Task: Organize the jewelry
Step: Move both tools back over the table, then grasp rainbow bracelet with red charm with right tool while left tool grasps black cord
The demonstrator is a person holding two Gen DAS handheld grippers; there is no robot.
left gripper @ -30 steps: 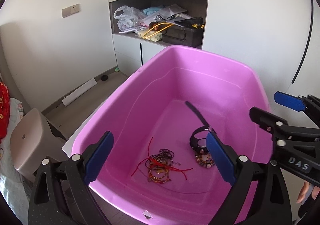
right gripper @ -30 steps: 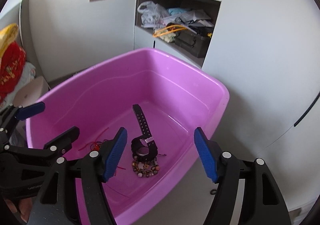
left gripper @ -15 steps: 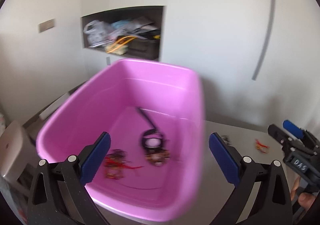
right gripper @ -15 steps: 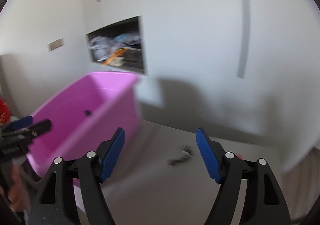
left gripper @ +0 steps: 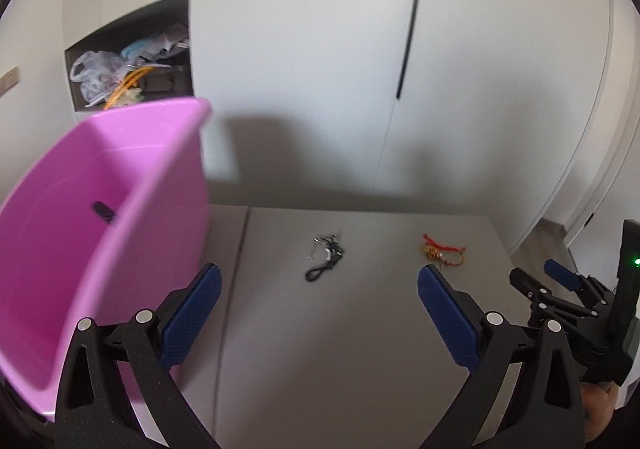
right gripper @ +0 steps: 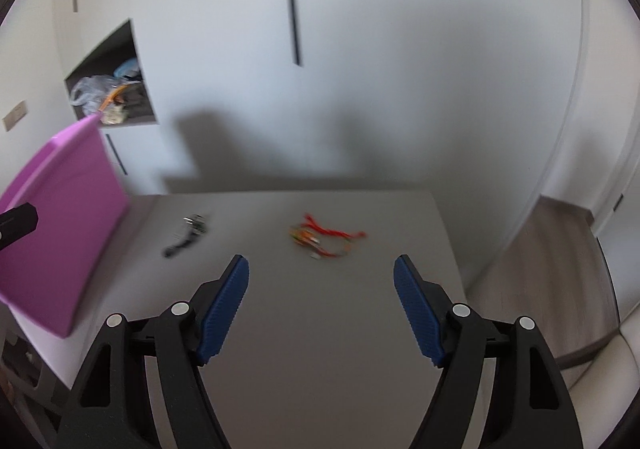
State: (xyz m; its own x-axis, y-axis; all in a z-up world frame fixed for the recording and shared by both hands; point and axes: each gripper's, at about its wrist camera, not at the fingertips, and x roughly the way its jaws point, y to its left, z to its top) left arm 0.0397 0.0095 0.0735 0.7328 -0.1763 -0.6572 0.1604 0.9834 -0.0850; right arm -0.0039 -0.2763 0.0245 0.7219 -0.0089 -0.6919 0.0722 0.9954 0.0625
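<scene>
A pink plastic tub (left gripper: pixel 132 209) stands at the left of the grey table (left gripper: pixel 340 349); a black strap end (left gripper: pixel 103 211) shows inside it. A dark chain piece (left gripper: pixel 326 259) lies on the table at mid distance, and a red and gold string bracelet (left gripper: pixel 442 251) lies to its right. My left gripper (left gripper: pixel 318 313) is open and empty above the table, short of the dark chain. My right gripper (right gripper: pixel 322 301) is open and empty, short of the red bracelet (right gripper: pixel 324 237); the dark chain (right gripper: pixel 188 235) and tub (right gripper: pixel 60 225) are to its left. It also shows in the left wrist view (left gripper: pixel 544 277).
White cabinet doors (left gripper: pixel 320 69) rise behind the table. An open niche (left gripper: pixel 128 69) at the left holds bags and clutter. The table's right edge (right gripper: pixel 452 249) drops to a wooden floor (right gripper: pixel 552 269).
Both grippers have swung right, away from over the pink tub, to face the table with the two loose pieces. Both stay open and empty.
</scene>
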